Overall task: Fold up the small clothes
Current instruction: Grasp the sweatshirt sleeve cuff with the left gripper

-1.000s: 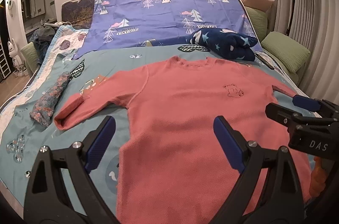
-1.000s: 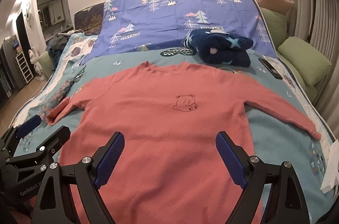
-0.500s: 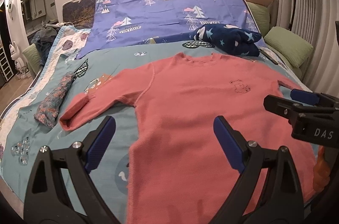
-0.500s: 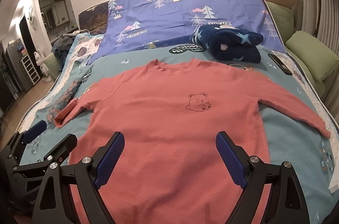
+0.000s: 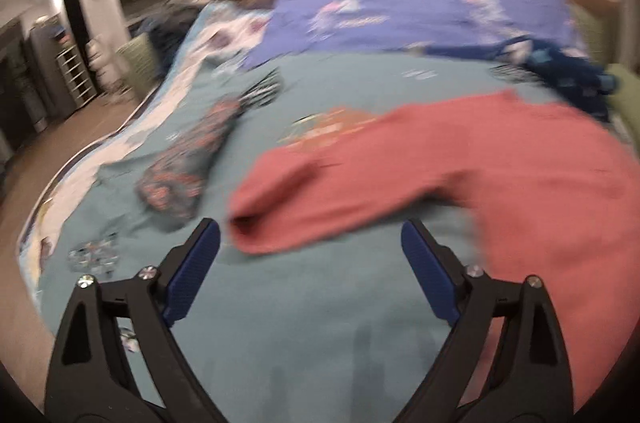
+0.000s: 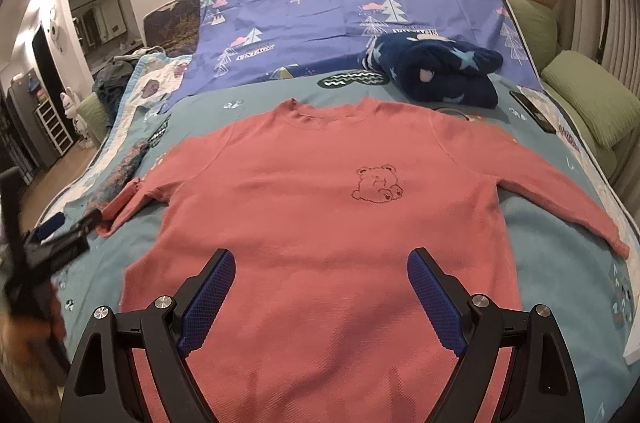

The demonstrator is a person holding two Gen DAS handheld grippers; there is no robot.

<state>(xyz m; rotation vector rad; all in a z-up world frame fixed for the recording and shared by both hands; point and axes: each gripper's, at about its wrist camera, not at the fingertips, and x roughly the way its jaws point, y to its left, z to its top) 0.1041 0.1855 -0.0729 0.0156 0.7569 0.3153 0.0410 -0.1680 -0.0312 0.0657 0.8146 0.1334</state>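
Coral sweater (image 6: 320,207) lies flat mid-frame on the teal bed (image 6: 560,263). Left tongs (image 5: 310,251), jaws just narrowing yet apart and empty, sit near its cuff (image 5: 256,223); right tongs (image 6: 320,283) gape empty over its hem.

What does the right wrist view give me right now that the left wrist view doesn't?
Only the right wrist view shows the bear print, the neckline, the far sleeve's cuff and the left gripper beside the near cuff. Only the left wrist view, blurred, shows that cuff close up just beyond its open jaws, which have just been closing with nothing between them. Both show the pink sweater flat on the teal bedspread.
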